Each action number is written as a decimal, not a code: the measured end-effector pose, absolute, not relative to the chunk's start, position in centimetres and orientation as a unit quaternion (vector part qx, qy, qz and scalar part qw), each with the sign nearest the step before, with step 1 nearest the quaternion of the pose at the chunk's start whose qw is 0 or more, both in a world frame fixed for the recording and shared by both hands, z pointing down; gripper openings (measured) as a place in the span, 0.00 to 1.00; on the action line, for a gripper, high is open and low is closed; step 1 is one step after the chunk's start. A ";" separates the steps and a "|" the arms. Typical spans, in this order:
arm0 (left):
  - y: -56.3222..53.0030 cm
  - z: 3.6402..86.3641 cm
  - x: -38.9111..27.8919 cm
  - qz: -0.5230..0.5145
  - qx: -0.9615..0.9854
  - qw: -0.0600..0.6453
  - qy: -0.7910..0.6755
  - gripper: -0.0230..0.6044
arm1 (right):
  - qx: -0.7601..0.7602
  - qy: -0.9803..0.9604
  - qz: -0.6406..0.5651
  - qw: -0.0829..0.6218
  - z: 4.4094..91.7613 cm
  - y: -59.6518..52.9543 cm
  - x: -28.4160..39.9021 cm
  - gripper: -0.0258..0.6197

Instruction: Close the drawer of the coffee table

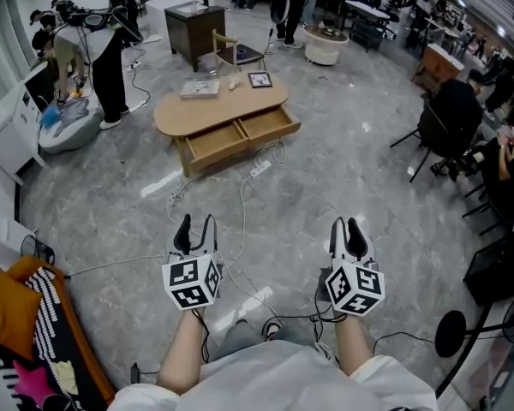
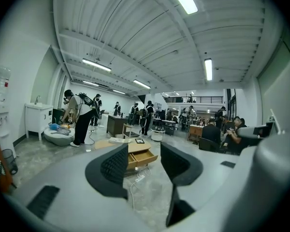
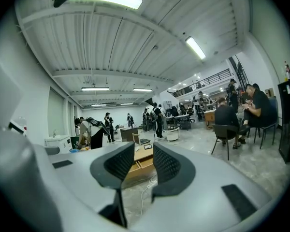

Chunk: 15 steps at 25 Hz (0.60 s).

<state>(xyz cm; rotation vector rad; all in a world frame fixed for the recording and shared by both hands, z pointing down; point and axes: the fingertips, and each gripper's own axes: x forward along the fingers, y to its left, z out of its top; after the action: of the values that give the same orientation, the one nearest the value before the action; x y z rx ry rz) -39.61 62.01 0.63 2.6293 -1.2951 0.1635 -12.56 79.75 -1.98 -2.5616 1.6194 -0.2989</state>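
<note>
The left drawer [image 1: 212, 141] and right drawer [image 1: 271, 123] stood pulled out on the near side of the wooden counter [image 1: 176, 114], far ahead of us. Our left gripper [image 1: 196, 223] and right gripper [image 1: 347, 225] hung near us, jaws narrowly parted, empty. We judged the approach still ahead: next, walk up and push the drawer fronts

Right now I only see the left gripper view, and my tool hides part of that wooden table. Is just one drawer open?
Observer: No. In the head view the left-hand drawer and the right-hand drawer of the coffee table are both pulled out.
Operator: What is my other tool doing?
Observer: The right tool is empty, with its jaws a little apart, well short of the table.
Operator: Is anything on the floor beside it?
Observer: A black round stand base sits on the floor off to its right.
</note>
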 end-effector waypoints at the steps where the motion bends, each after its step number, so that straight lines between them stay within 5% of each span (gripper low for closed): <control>1: 62.0 0.7 -39.7 0.055 0.890 0.103 -0.440 0.37 | -0.840 0.532 -0.098 0.048 -2.0 79.8 -12.6 0.22; 15: 60.8 1.5 -40.3 0.054 0.892 0.113 -0.435 0.66 | -0.841 0.531 -0.096 0.029 -1.6 78.4 -13.5 0.64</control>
<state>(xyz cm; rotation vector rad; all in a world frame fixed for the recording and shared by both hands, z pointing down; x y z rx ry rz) -40.31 60.82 1.47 2.6152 -1.2759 0.1576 -13.51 78.44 -1.56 -2.5957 1.6382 -0.2967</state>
